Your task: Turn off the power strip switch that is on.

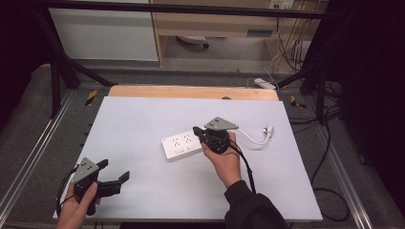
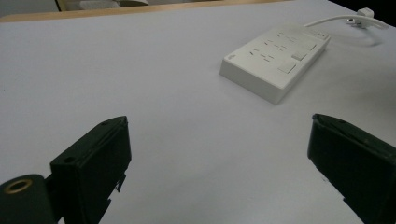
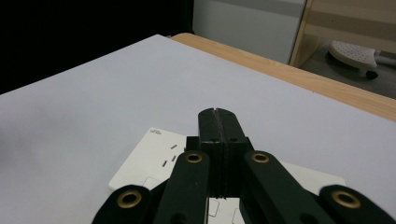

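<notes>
High view: the right hand-held gripper (image 1: 198, 131), jaws pressed together with nothing between them, hovers over the white power strip (image 1: 184, 144) lying mid-table (image 1: 143, 119). The left hand-held gripper (image 1: 114, 172), jaws spread wide, rests low near the front-left corner, well apart from the strip.

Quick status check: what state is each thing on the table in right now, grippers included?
White plastic power strip: flat on the table, sockets up, nothing plugged in.
White cord with plug: loose on the table, unplugged.
Left gripper: jaws wide open, nothing between them, away from the strip.
Right gripper: jaws shut together, holding nothing, over the strip.
</notes>
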Action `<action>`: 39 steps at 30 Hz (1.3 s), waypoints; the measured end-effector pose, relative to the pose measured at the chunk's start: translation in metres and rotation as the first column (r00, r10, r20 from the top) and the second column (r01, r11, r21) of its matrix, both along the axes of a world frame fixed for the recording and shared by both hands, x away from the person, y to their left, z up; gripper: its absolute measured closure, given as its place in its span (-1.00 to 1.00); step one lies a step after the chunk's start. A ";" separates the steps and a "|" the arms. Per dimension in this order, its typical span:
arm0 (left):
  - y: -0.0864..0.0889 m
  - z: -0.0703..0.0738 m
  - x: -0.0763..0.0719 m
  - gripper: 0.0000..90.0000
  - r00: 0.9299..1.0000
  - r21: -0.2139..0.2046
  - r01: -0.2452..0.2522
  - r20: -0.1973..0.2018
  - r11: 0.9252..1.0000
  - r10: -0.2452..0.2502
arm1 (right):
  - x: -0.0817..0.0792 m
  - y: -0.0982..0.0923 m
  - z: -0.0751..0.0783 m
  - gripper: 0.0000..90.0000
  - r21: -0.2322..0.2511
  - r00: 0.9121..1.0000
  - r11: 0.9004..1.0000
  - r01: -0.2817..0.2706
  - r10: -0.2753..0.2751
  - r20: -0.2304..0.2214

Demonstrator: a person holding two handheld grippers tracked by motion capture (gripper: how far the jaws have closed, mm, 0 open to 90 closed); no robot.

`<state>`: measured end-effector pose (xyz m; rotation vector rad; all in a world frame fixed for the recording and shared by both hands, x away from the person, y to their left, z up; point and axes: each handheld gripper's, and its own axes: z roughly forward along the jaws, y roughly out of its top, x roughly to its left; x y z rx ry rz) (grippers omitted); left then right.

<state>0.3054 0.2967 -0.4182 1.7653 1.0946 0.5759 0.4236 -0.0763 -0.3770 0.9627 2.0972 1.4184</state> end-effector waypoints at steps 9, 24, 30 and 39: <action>0.000 0.000 0.000 -0.87 1.000 0.003 0.000 -0.001 1.000 0.000 | 0.000 0.006 -0.005 1.00 -0.014 1.000 1.000 -0.015 0.015 -0.011; 0.000 0.000 0.000 -0.87 1.000 0.005 0.003 -0.002 1.000 -0.003 | 0.000 0.014 -0.013 1.00 -0.032 0.999 0.999 -0.033 0.032 -0.035; 0.001 0.000 0.000 -0.87 1.000 0.004 -0.002 -0.002 1.000 0.002 | 0.000 0.017 -0.018 1.00 -0.043 0.998 0.998 -0.042 0.040 -0.046; 0.000 0.000 0.000 -0.87 1.000 0.003 0.002 0.001 1.000 -0.002 | 0.001 0.020 -0.024 1.00 -0.047 0.997 0.998 -0.044 0.041 -0.061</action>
